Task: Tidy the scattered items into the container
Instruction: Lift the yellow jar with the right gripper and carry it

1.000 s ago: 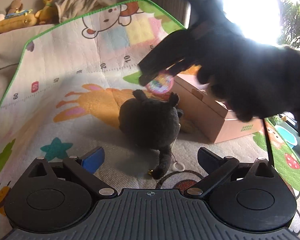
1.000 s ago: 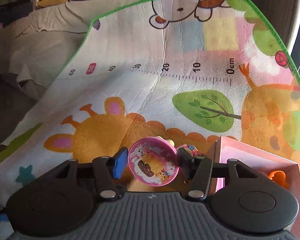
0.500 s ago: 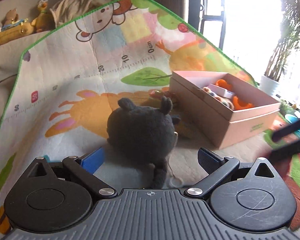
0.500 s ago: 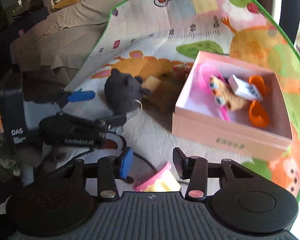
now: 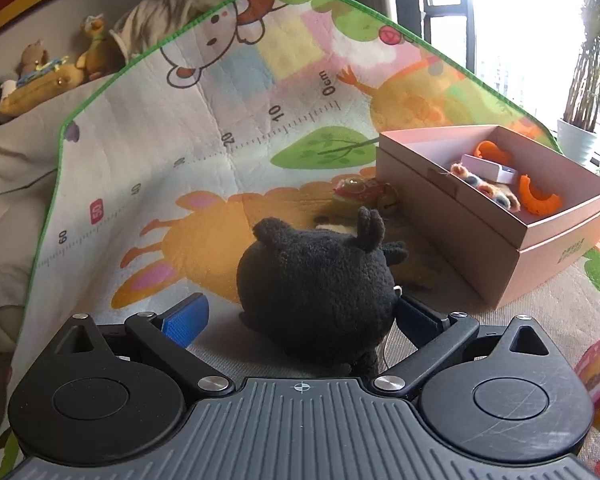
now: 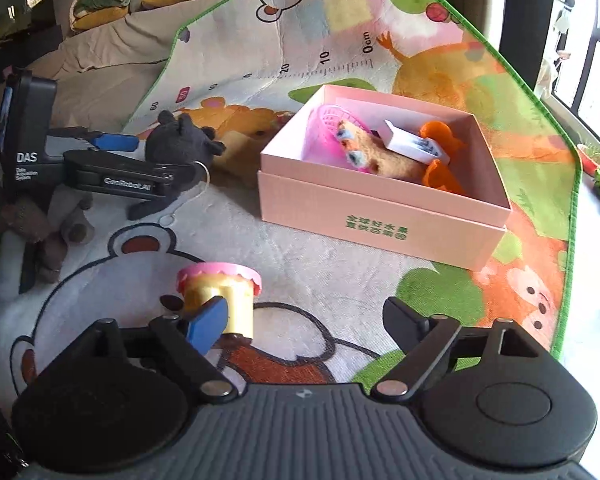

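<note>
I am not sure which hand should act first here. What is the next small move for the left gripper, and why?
Probably close the left gripper on the black plush toy. Its jaws are open with the plush between them, still resting on the mat, outside the pink box. The right gripper has just been opening, with the pink-lidded tub standing beside its blue pad.

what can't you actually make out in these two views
- Left wrist view: the toys behind the black plush toy are half hidden by it; the yellow tub is cut off by the right edge.
- Left gripper: the plush covers its dark finger, so contact there is unclear.
- Right wrist view: the green print on the pink box is too small to read; the right gripper's blue pad overlaps the tub.
</note>
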`<control>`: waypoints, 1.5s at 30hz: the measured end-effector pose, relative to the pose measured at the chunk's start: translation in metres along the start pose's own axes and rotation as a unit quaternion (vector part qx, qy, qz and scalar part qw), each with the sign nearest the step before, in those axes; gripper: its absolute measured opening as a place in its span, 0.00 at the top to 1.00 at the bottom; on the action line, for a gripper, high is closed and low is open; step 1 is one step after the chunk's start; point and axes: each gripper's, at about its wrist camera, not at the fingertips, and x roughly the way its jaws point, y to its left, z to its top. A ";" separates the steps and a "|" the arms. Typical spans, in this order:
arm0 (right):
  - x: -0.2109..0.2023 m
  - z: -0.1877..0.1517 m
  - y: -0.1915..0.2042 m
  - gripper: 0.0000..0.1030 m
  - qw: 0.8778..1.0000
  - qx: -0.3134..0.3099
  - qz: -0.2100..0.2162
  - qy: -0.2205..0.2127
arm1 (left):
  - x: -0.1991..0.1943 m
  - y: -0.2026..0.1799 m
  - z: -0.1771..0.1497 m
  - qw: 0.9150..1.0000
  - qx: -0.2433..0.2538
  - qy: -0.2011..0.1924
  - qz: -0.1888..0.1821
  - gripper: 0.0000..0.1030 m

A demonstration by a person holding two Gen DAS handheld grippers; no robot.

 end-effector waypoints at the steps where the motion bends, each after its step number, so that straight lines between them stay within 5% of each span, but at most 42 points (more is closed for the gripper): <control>1: 0.000 -0.004 -0.004 0.12 1.000 0.002 -0.001 0.003 | -0.002 0.001 -0.002 1.000 0.000 0.003 0.000 0.01; 5: -0.001 -0.026 -0.012 0.11 1.000 0.007 -0.013 0.027 | -0.022 -0.001 -0.011 1.000 -0.011 0.011 -0.017 0.01; 11: -0.016 -0.023 -0.021 0.12 0.999 0.046 0.011 -0.007 | -0.055 -0.029 -0.021 0.994 0.010 0.003 -0.113 0.01; 16: -0.010 0.008 -0.003 0.12 0.995 0.031 0.092 -0.026 | -0.059 -0.030 -0.028 0.996 0.021 0.014 -0.086 0.01; 21: 0.028 0.023 0.030 0.16 0.996 -0.035 0.076 0.000 | -0.061 -0.013 -0.032 0.997 -0.019 0.024 -0.075 0.01; 23: 0.037 0.024 0.037 0.50 0.995 -0.044 0.082 0.018 | -0.063 -0.009 -0.034 0.996 -0.028 0.024 -0.079 0.01; 27: 0.035 0.024 0.035 0.60 0.994 -0.034 0.102 0.026 | -0.060 -0.011 -0.036 0.995 -0.034 0.030 -0.094 0.01; 29: 0.030 0.024 0.029 0.79 0.995 -0.023 0.094 0.017 | -0.057 -0.014 -0.037 0.994 -0.036 0.030 -0.101 0.01; 30: 0.027 0.025 0.025 0.79 0.996 -0.019 0.083 0.008 | -0.056 -0.016 -0.037 0.993 -0.036 0.031 -0.105 0.01; 40: 0.000 -0.002 0.017 0.78 0.997 -0.021 0.081 0.001 | -0.054 -0.023 -0.039 0.993 -0.034 0.036 -0.111 0.01; 42: -0.008 -0.008 0.015 0.62 0.997 -0.012 0.079 -0.003 | -0.053 -0.022 -0.039 0.993 -0.036 0.039 -0.109 0.01; 43: -0.012 -0.010 0.012 0.44 0.997 -0.002 0.081 -0.006 | -0.053 -0.022 -0.039 0.992 -0.037 0.040 -0.110 0.01; 45: -0.015 -0.015 0.005 0.36 0.996 0.020 0.091 -0.005 | -0.052 -0.024 -0.039 0.992 -0.036 0.044 -0.115 0.01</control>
